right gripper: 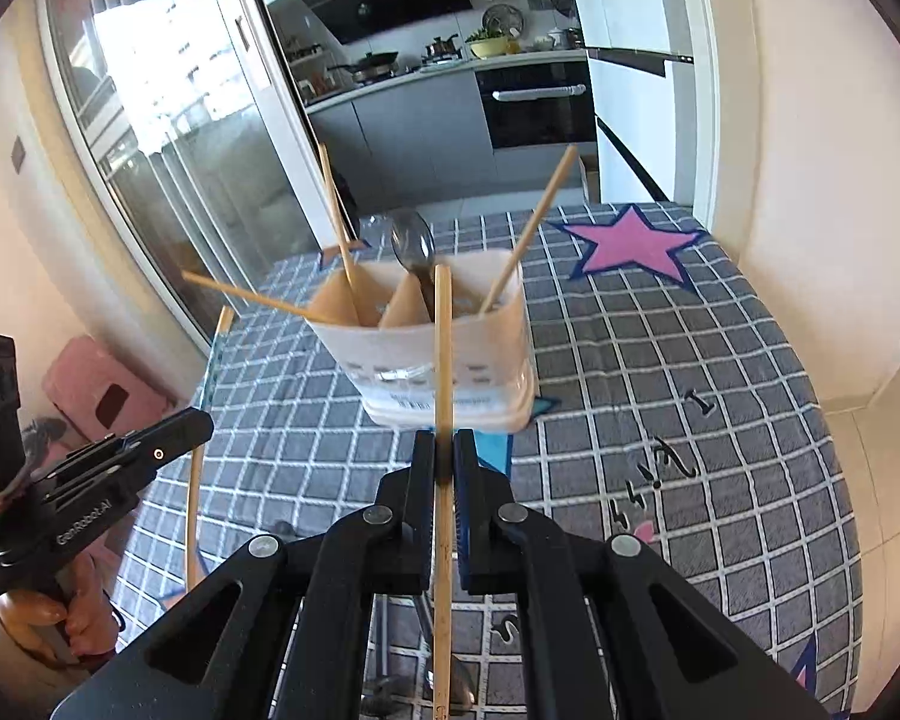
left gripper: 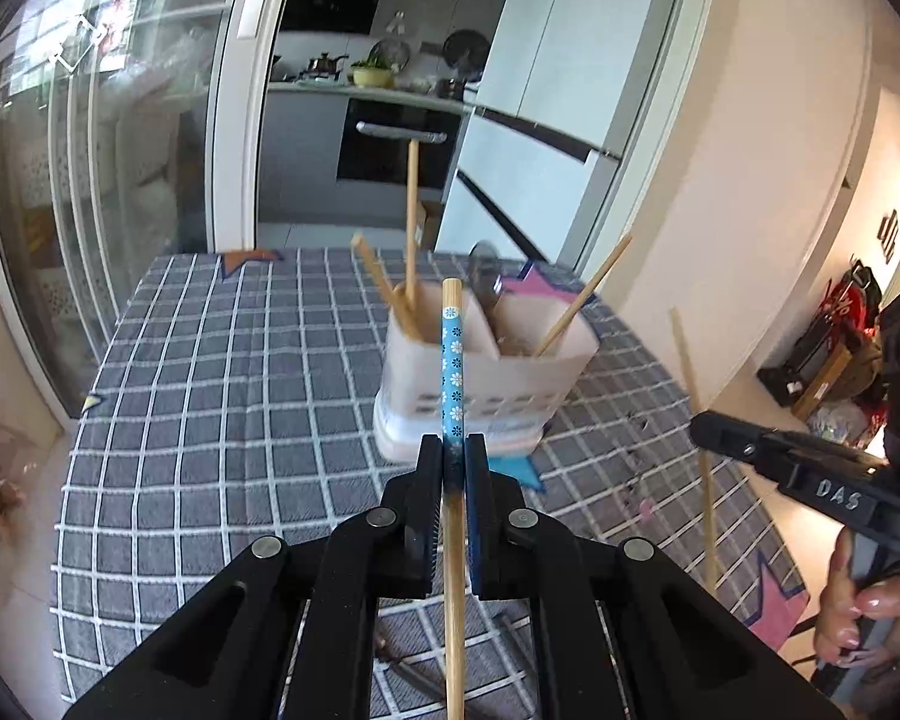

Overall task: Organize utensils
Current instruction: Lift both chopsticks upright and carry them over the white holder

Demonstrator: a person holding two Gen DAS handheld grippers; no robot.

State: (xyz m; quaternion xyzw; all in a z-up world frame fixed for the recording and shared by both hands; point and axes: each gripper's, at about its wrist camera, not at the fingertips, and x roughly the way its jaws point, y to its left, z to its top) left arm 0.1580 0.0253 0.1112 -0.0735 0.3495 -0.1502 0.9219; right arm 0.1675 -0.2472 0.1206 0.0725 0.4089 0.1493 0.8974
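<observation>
Here, left tongs [left gripper: 453, 450] pinching blue-ended chopstick [left gripper: 452, 354]; right tongs [right gripper: 444, 450] pinching plain chopstick [right gripper: 443, 348], caddy [right gripper: 426, 360] near

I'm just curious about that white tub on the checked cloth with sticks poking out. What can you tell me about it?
The white holder looks like plastic, with a row of small slots near its base and inner dividers forming compartments. It stands upright on the grey checked tablecloth. Several plain wooden chopsticks lean out of it at different angles, and a metal spoon stands in it, bowl up.

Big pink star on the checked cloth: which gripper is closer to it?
Right. The big pink star lies ahead and to the right of the right gripper; the left gripper is on that gripper's other side, farther from the star.
</observation>
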